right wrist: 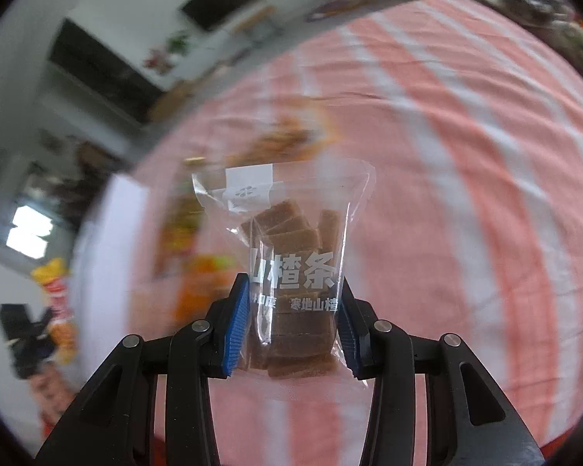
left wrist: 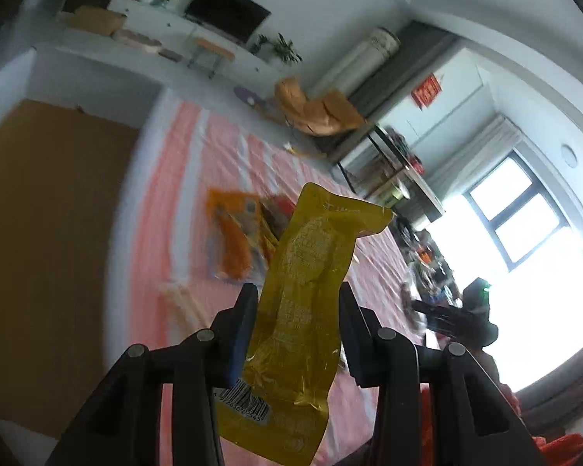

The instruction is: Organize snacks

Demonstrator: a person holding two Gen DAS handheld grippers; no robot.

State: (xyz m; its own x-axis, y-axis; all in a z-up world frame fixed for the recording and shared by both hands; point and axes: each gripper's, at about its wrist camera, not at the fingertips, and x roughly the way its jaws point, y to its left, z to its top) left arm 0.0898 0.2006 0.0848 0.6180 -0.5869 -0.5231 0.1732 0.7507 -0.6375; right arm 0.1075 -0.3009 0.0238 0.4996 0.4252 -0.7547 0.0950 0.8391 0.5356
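Observation:
My left gripper [left wrist: 297, 299] is shut on a yellow see-through snack pouch [left wrist: 307, 272] with a barcode at its lower end, held upright above the pink-and-white striped cloth [left wrist: 198, 178]. Behind it on the cloth lies an orange snack packet [left wrist: 233, 233] with another red-brown packet beside it. My right gripper [right wrist: 293, 291] is shut on a clear bag of brown hawthorn strips [right wrist: 291, 240] with white lettering, held above the same cloth [right wrist: 466, 155]. Blurred orange snack packets [right wrist: 202, 283] lie on the cloth to its left. The left gripper [right wrist: 31, 334] with its yellow pouch shows at the far left of the right wrist view.
A brown cardboard box [left wrist: 46, 252] stands at the cloth's left. The right gripper [left wrist: 458, 314] shows dark against the window at right. A rack of items [left wrist: 400, 178] and an orange chair [left wrist: 315, 108] stand beyond the cloth. A television [left wrist: 225, 15] hangs on the far wall.

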